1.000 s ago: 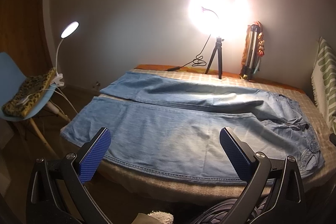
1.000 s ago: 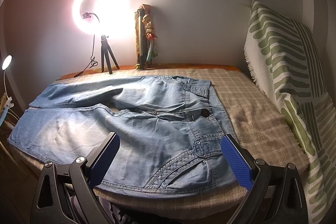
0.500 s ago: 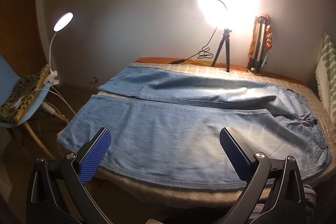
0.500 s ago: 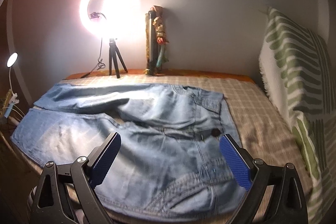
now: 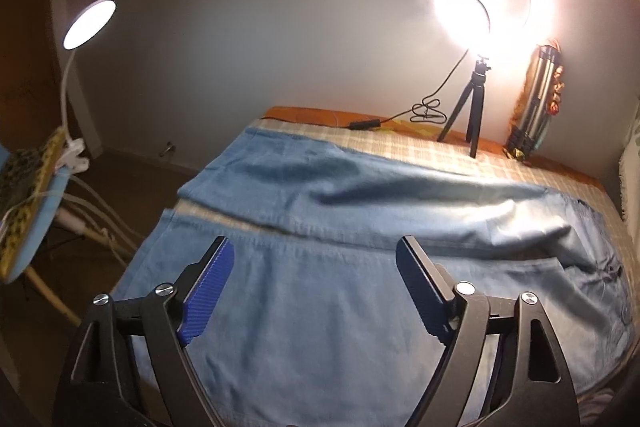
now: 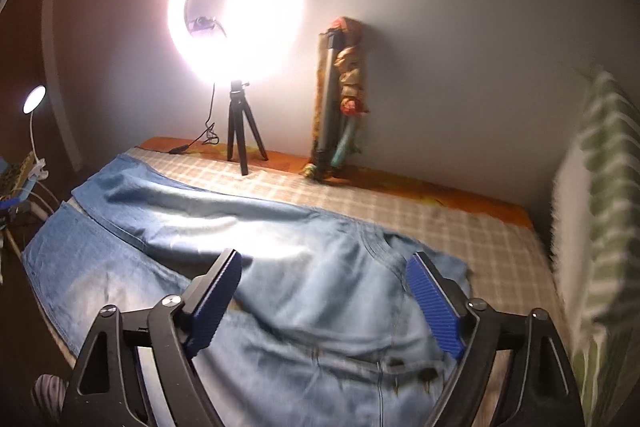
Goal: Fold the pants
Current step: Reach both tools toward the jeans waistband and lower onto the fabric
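Hovering over pants (image 5: 360,307) lying flat on bed (image 6: 460,227); left gripper (image 5: 314,251) and right gripper (image 6: 324,263) jaws closing slightly, standing wide, gripping nothing.

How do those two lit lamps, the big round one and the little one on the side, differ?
The ring light is a large glowing hoop, while the clip lamp has a small solid disc head. The ring light stands on a black tripod on the bed's far edge by the wall; the clip lamp rises on a thin white bendy neck, clipped to a chair beside the bed. The ring light glares much brighter. Both are switched on.
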`<control>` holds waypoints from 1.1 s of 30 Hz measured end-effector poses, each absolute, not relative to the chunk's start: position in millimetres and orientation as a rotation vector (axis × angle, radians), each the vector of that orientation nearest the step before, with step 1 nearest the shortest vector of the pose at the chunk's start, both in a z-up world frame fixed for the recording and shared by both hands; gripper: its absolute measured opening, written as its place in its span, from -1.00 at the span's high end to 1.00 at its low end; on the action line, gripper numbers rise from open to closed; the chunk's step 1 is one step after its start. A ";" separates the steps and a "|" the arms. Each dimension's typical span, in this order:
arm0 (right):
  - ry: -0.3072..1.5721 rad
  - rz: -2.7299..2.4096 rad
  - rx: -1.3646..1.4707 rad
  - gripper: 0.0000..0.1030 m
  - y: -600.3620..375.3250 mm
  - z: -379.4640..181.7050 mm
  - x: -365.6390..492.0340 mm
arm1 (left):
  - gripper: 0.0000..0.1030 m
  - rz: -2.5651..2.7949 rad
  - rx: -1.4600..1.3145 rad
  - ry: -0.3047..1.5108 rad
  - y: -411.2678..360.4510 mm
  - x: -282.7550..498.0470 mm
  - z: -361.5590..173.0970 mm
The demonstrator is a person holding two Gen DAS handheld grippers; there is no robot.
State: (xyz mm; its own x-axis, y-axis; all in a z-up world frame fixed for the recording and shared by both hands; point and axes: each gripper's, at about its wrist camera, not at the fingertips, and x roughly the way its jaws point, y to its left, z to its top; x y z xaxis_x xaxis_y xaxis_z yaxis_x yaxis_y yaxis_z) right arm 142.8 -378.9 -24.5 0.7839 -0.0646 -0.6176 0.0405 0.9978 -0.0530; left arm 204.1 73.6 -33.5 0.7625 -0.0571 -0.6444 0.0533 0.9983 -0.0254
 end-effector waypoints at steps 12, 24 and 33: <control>0.845 0.098 -0.102 -0.38 -368.7 -83.4 304.6 | -0.46 -0.051 -0.006 0.797 75.9 352.9 -46.2; 0.982 0.285 -0.200 -0.37 -313.8 -169.4 420.8 | -0.46 -0.059 -0.107 0.938 57.9 463.3 -121.8; 1.056 0.416 -0.217 -0.55 -290.5 -202.6 462.1 | -0.46 -0.047 -0.088 0.994 48.0 491.9 -161.1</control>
State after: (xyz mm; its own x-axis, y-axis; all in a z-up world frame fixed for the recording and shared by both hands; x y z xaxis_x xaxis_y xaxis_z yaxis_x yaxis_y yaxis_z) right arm 462.1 -290.5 -202.6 0.4245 0.2270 -0.8765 -0.4317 0.9017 0.0244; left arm 491.9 48.0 -161.1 0.5450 -0.0801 -0.8346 -0.0002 0.9954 -0.0957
